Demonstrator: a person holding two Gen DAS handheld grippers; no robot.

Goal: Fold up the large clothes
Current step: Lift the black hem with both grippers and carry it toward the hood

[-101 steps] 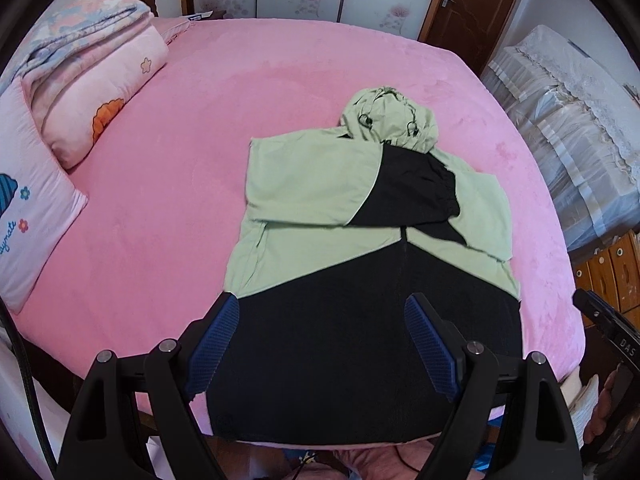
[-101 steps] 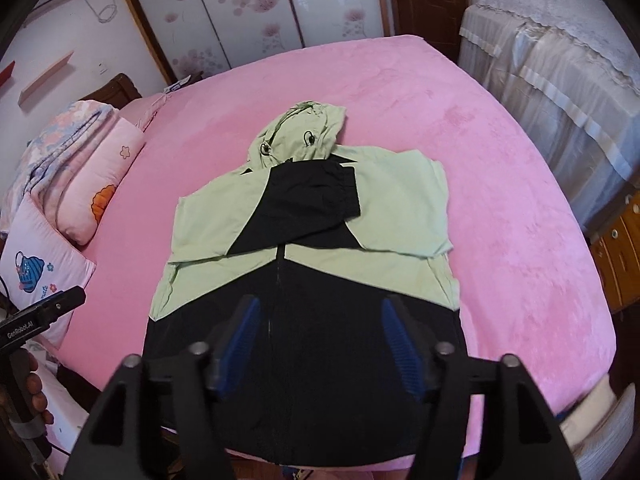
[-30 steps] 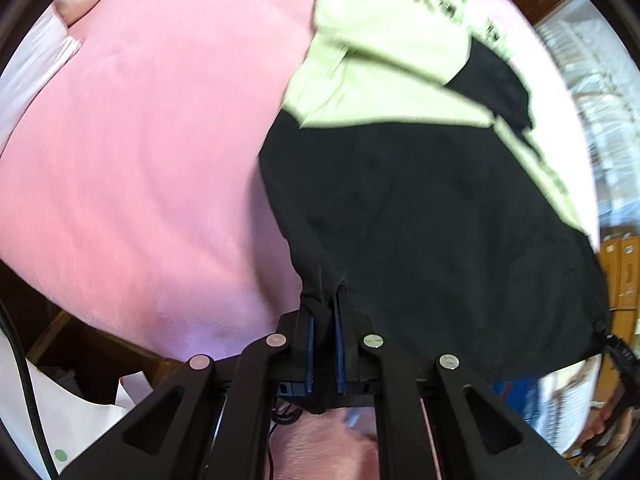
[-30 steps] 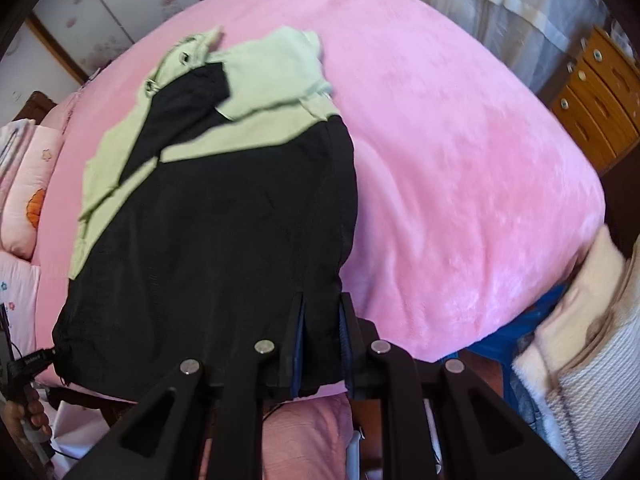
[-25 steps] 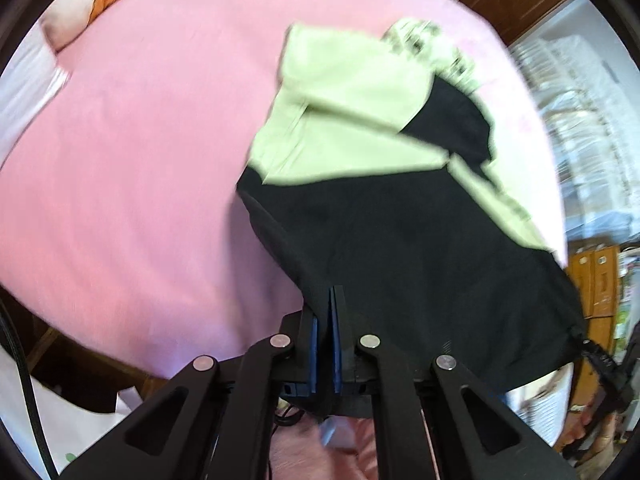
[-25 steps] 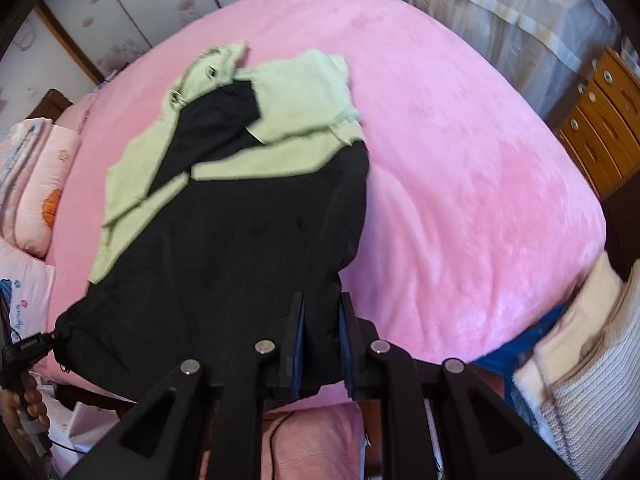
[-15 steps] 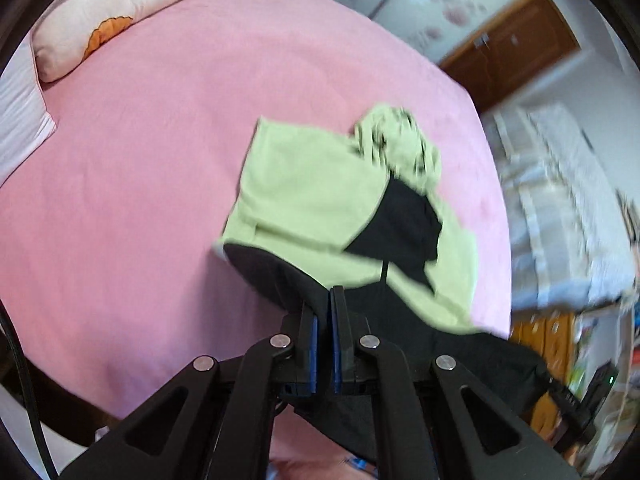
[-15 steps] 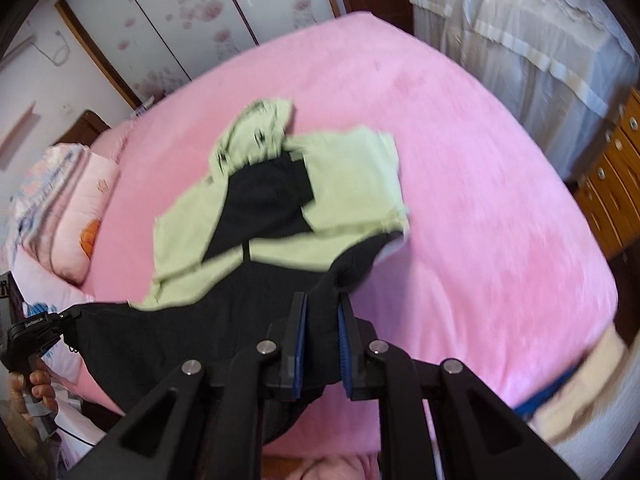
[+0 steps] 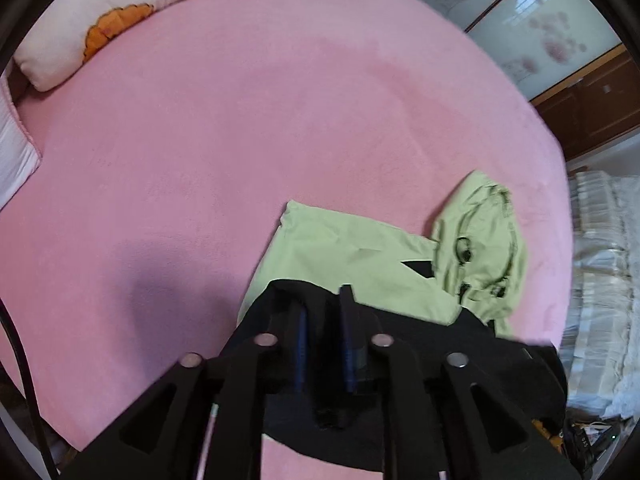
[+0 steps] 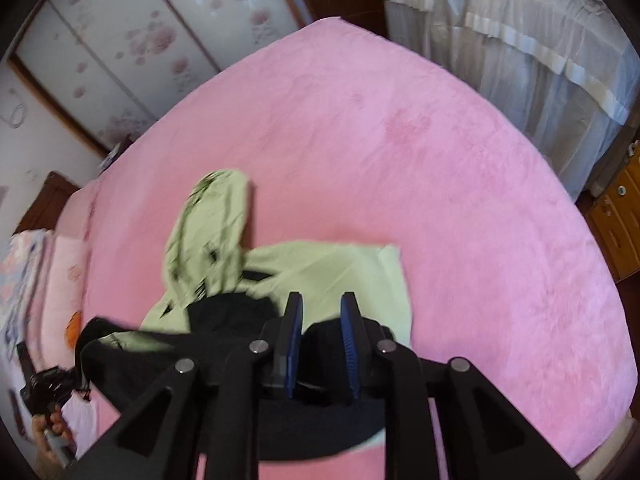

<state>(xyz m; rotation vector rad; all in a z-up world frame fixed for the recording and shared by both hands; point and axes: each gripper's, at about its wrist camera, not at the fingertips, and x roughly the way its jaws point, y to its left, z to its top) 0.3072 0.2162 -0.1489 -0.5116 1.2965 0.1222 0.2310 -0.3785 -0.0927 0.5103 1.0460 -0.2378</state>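
While both cameras look down over a round bed (image 9: 240, 128) covered in a pink fleece sheet, a green and black hooded jacket (image 9: 360, 256) lies on its near half. Its black lower part is doubled up over the pale green chest, and the green hood (image 9: 480, 240) lies flat beyond, toward the far side.

Seen from its own camera, the left gripper (image 9: 323, 320) has its blue-padded jaws a small way apart, with black hem fabric bunched between them; whether the pads press on the cloth cannot be told. The right gripper (image 10: 320, 328) looks the same: jaws slightly parted, black fabric (image 10: 320, 332) sitting in the gap, grip unclear.

At the bed's head rests a white pillow (image 9: 120, 16) printed with an orange shape. Sliding doors (image 10: 132, 40) with a pink blossom pattern stand behind. A white lace-trimmed cover (image 10: 540, 52) drapes furniture on the right. No readable writing or brand shows anywhere; the right view is motion-blurred.
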